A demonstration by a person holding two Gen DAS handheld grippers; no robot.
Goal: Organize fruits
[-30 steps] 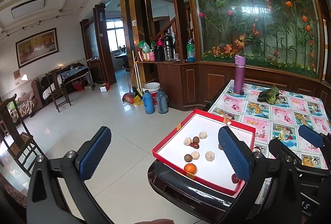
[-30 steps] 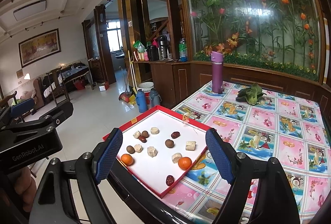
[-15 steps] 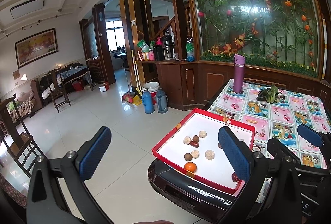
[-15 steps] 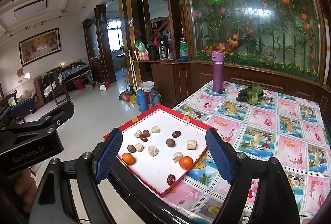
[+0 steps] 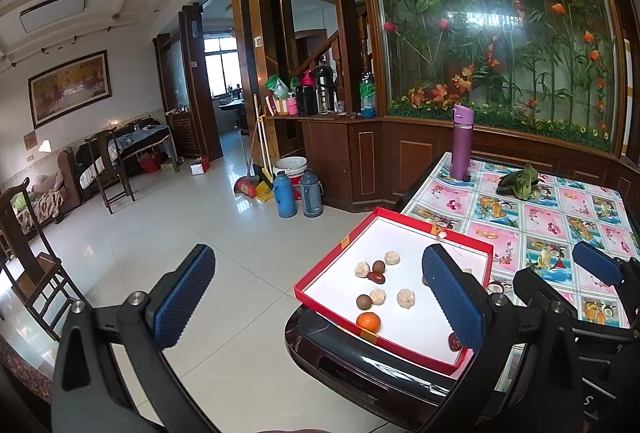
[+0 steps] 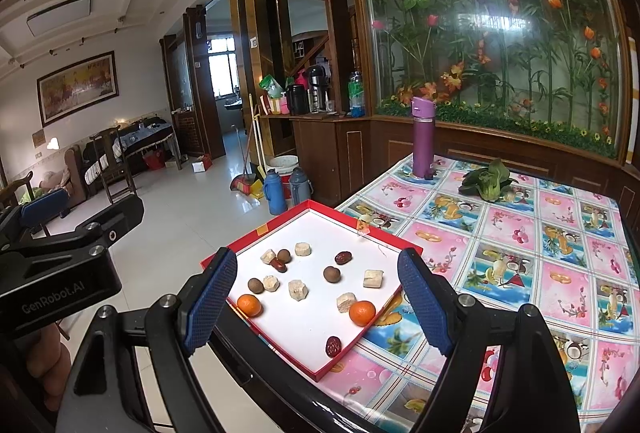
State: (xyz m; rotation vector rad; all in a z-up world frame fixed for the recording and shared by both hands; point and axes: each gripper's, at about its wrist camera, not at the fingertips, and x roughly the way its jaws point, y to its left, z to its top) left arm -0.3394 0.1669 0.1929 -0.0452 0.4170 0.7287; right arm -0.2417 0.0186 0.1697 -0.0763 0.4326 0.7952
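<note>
Right wrist view: my right gripper [image 6: 320, 297] hangs before the red tray [image 6: 256, 233] on the counter [image 6: 520, 253], fingers spread wide and empty, fruits [image 6: 362, 312] framed between them. Left gripper [image 5: 320, 297], equally spread, sits off the tray's left corner. Nothing has shifted since before.

- Box lid [image 6: 362, 338] sits at the bench [image 6: 520, 257] near-left corner, overhanging the edge.
- In it: two tangerines [image 6: 362, 312] near front, dates [image 6: 333, 346], longans [image 6: 332, 273] and cut pieces [image 6: 298, 289] scattered.
- Flask [image 6: 423, 137] stands at far left of bench; leafy greens [image 6: 486, 183] to its right.
- Two thermoses [image 5: 285, 193] on the floor, left of bench.
</note>
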